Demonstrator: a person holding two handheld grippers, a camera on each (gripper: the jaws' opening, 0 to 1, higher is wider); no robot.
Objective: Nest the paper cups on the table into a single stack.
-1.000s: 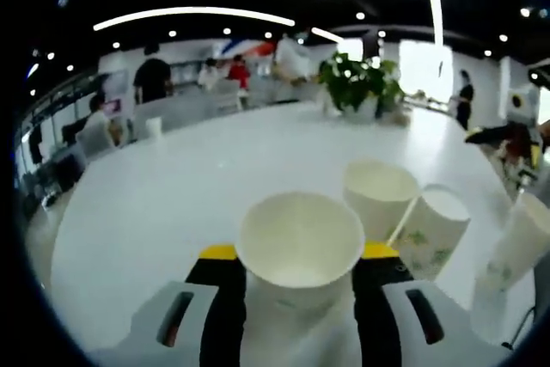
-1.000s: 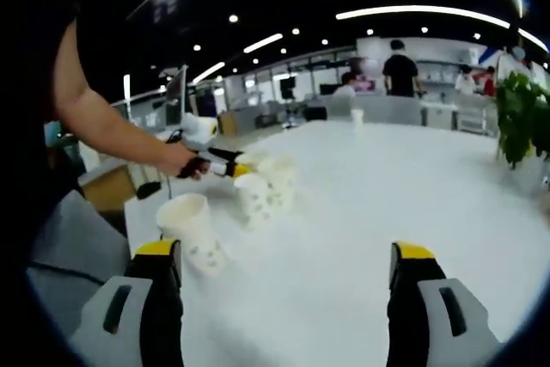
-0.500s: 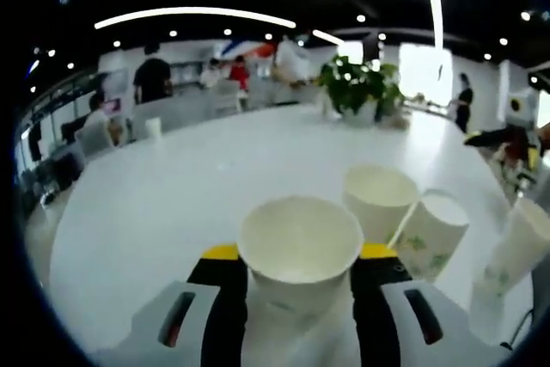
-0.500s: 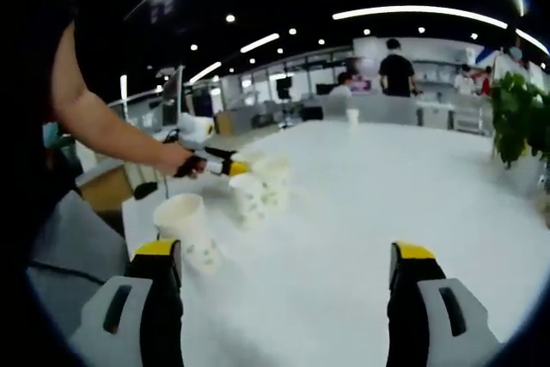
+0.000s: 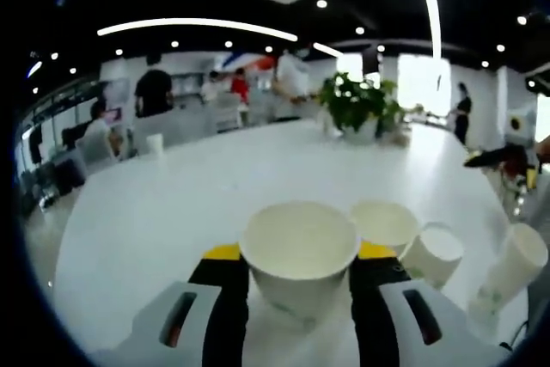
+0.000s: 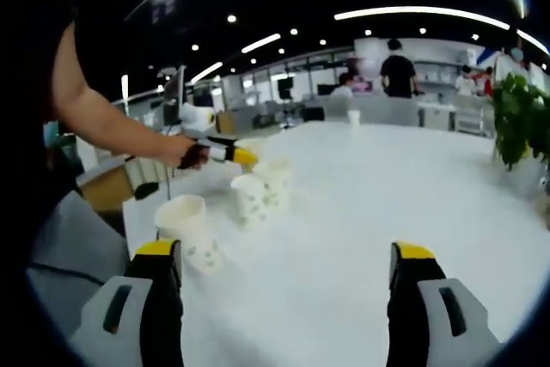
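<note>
In the left gripper view my left gripper (image 5: pixel 299 257) is shut on a white paper cup (image 5: pixel 298 240), its open mouth facing me. Behind it to the right stand a second cup (image 5: pixel 385 224), a third (image 5: pixel 434 252) and a fourth (image 5: pixel 513 274), all with green print. In the right gripper view my right gripper (image 6: pixel 288 294) is open above bare table, nothing between its jaws. One cup (image 6: pixel 191 230) stands by its left jaw, and two more (image 6: pixel 252 200) (image 6: pixel 277 180) farther back. The left gripper (image 6: pixel 225 154) hovers above those, held in a person's hand (image 6: pixel 191 155).
The white table (image 6: pixel 361 204) is wide, with free room to the right and far side. A potted plant (image 5: pixel 357 102) stands at its far edge, and a small cup (image 5: pixel 155 144) far left. Chairs and people fill the room behind.
My left gripper has risen with its cup; the cups on the table now sit lower in its view. The right gripper has stayed open and still.
</note>
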